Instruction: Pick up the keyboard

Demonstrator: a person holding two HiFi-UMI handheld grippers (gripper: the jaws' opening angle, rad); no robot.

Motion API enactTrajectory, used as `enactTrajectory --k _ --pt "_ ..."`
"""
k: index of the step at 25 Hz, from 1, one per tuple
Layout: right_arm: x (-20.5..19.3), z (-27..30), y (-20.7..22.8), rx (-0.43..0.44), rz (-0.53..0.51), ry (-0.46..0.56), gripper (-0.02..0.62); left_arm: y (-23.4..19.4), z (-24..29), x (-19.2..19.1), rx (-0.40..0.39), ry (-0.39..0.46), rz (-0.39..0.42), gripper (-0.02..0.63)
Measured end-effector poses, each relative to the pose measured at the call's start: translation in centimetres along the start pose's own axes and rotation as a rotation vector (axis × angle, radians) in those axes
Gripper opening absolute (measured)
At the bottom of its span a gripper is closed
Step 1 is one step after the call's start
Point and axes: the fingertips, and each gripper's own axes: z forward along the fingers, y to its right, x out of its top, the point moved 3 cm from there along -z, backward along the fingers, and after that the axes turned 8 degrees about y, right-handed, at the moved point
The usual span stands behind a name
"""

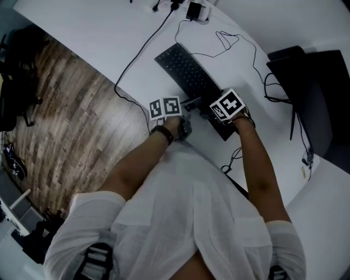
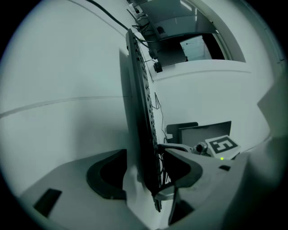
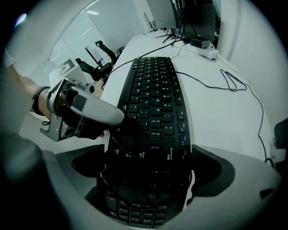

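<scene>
A black keyboard (image 1: 188, 74) lies aslant on the white desk (image 1: 98, 33). My left gripper (image 1: 190, 104) reaches in level at its left long edge, near the front end. In the left gripper view the keyboard (image 2: 141, 112) shows edge-on between the jaws of the left gripper (image 2: 144, 177), with a pale gap beside one pad, so the jaws are open. My right gripper (image 1: 221, 117) points steeply down over the keyboard's near end. Its jaws (image 3: 150, 173) stand wide on either side of the keyboard (image 3: 155, 99). The left gripper's finger (image 3: 105, 112) rests at the key edge.
Thin black cables (image 1: 235, 44) loop over the desk behind the keyboard, and a plug block (image 1: 194, 11) sits at the far end. A dark stand (image 1: 311, 93) is at the right. The desk's edge runs close on the left, above a wooden floor (image 1: 71, 109).
</scene>
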Motion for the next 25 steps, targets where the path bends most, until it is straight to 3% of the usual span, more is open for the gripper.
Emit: enactTrajectory --k 9,16,25 --pt "-0.2 -0.1 0.2 0.013 -0.004 -0.01 0.583 1.5 4.4 2.0 -0.107 0.078 -0.072 0.197" --pt "0.0 -0.4 0.2 0.013 0.005 -0.003 0.583 1.3 5.8 2.6 -0.068 0.074 -0.08 0.088" --pt "-0.7 -1.3 0.0 -0.009 0.01 0.062 0.581 1.3 6.0 2.3 -0.108 0.035 -0.087 0.069"
